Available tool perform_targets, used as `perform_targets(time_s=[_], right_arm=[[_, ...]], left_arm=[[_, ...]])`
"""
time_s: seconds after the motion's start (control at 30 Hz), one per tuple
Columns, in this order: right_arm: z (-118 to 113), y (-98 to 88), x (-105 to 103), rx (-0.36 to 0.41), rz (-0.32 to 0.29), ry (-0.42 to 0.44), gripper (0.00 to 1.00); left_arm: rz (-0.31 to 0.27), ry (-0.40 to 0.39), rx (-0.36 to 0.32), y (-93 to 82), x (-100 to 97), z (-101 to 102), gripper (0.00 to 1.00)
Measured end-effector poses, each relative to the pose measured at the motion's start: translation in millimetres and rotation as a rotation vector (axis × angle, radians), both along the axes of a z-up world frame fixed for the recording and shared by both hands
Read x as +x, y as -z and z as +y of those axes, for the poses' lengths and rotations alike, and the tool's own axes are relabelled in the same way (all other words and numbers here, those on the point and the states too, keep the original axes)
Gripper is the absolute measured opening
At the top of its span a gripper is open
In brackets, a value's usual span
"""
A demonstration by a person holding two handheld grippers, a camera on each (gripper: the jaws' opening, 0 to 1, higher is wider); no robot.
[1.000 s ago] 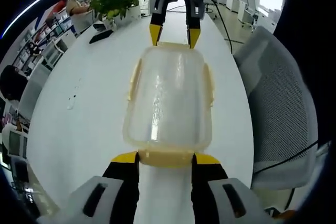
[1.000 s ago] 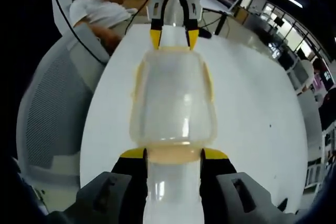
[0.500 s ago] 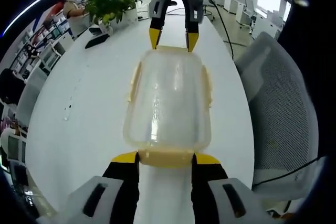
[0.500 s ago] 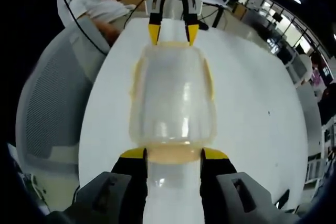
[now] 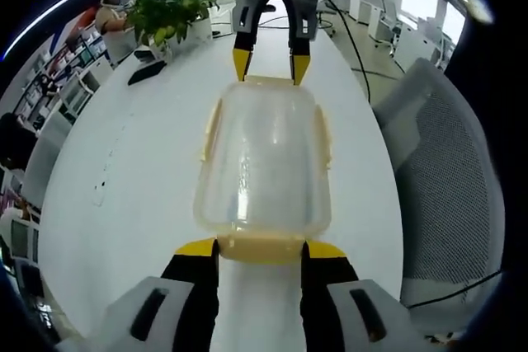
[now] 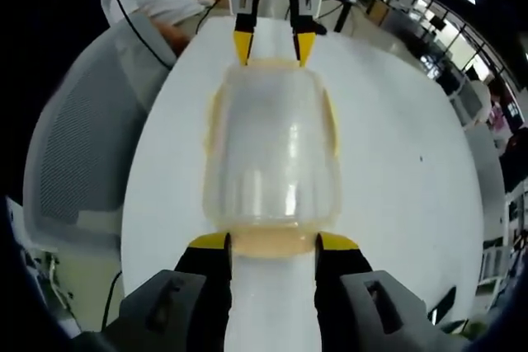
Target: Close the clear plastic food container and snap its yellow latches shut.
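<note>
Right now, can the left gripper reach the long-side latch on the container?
Probably not without letting go. The left gripper sits at one end latch of the container, the right gripper at the other. The side latch itself lies uncovered.

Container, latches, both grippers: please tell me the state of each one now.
Clear container: lid on, held between the two grippers above the white table.
End latch: between the left gripper's jaws.
Side latches: whether snapped, cannot tell.
Left gripper: open, at one end.
Right gripper: open, at the opposite end.
</note>
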State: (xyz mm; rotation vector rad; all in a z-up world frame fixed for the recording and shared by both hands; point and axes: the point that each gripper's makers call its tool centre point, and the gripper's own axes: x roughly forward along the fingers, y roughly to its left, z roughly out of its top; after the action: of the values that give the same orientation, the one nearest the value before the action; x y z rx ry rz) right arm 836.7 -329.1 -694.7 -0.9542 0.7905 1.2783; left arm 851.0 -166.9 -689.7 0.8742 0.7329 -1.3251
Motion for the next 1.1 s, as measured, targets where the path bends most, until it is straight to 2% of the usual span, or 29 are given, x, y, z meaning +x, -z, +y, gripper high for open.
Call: perform_targets(time_s=[0.87, 1.1], right_arm=[[-53.4, 20.9, 10.8, -0.081, 0.019, 0.015, 0.36], [-60.5, 28.0, 12.6, -0.102, 0.025, 0.010, 0.36]], left_arm=[[0.018, 0.010, -0.031, 20.7, 11.0, -53.5, 0.32], [0.018, 0.012, -0.020, 25.7, 12.6, -60.6, 0.32]])
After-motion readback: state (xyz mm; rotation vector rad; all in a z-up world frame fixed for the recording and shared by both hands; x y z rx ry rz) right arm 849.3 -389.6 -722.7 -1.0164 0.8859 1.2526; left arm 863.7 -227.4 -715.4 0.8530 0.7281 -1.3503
